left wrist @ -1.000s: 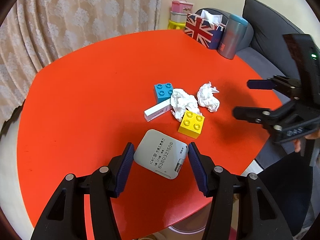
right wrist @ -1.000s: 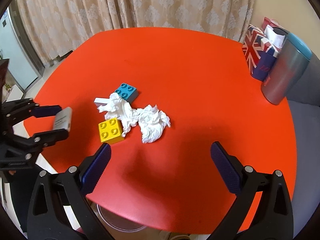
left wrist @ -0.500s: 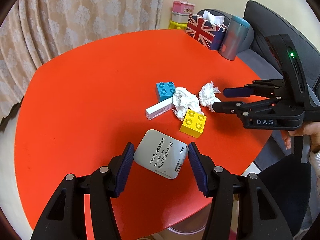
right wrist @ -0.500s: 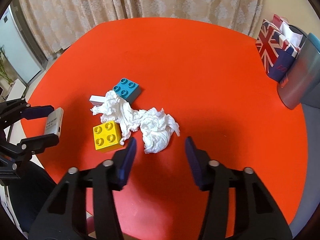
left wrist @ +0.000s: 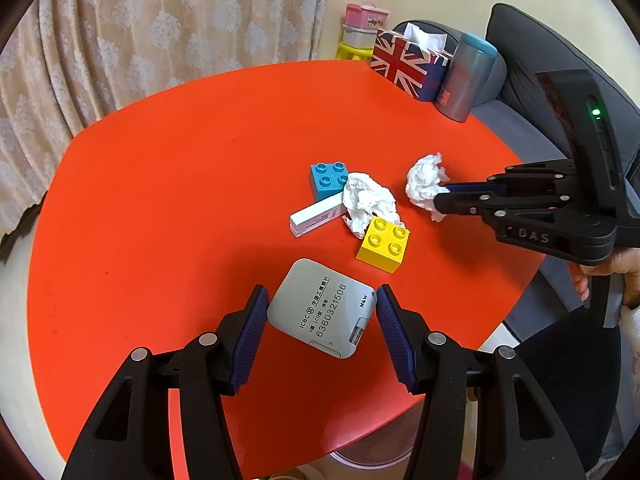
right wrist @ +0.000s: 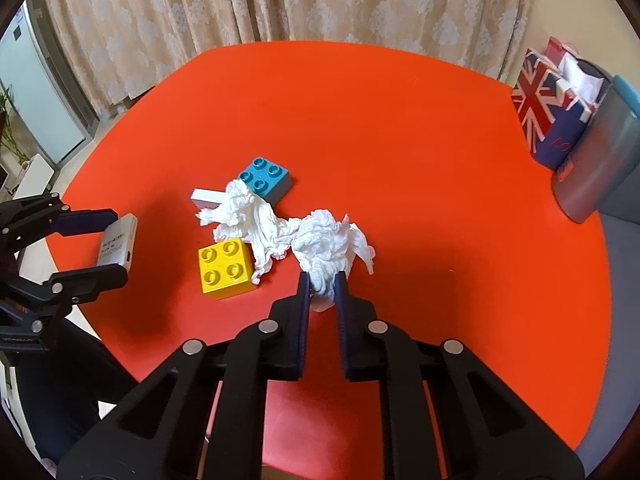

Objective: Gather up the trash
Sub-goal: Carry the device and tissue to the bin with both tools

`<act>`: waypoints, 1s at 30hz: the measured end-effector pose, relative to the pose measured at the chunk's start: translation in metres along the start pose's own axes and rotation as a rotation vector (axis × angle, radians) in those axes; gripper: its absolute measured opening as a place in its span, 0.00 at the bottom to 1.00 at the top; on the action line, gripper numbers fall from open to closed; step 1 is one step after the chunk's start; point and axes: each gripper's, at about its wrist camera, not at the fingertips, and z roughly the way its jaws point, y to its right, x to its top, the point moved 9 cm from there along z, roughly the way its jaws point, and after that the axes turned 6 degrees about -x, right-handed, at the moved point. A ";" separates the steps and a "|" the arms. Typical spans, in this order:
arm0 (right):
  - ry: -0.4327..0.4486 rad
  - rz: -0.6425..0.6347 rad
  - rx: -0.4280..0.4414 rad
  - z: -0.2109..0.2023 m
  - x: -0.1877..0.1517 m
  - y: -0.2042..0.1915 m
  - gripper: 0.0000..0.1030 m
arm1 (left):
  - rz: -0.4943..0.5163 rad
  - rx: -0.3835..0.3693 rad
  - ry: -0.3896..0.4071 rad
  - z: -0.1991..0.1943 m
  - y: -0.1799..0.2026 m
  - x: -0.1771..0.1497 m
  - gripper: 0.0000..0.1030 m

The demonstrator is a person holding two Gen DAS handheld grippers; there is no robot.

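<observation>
Your right gripper (right wrist: 321, 282) has closed since a second ago; its fingers now pinch the crumpled tissue (right wrist: 326, 246) on the worktop (right wrist: 400, 128). Left gripper (left wrist: 318, 320) grips the grey device (left wrist: 322, 308). Second tissue (left wrist: 368, 202) remains uncollected.

two wrist fisheyes, close above, sharing red table (left wrist: 160, 200)

Table (left wrist: 180, 200) is red-orange. My tongs' pads (left wrist: 248, 336) are dark blue on black frames. Crumpled tissue (right wrist: 328, 244) is white. Bricks: one blue (left wrist: 329, 179), one yellow (left wrist: 383, 244). Card reader (left wrist: 322, 314) is grey with black print. Tissue box (left wrist: 404, 62) carries a Union Jack pattern. Curtain (left wrist: 160, 28) is beige with pale floral motifs.
</observation>
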 end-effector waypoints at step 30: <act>0.063 -0.070 0.141 -0.120 -0.098 -0.063 0.12 | 0.041 -0.026 0.045 -0.056 0.060 -0.065 0.53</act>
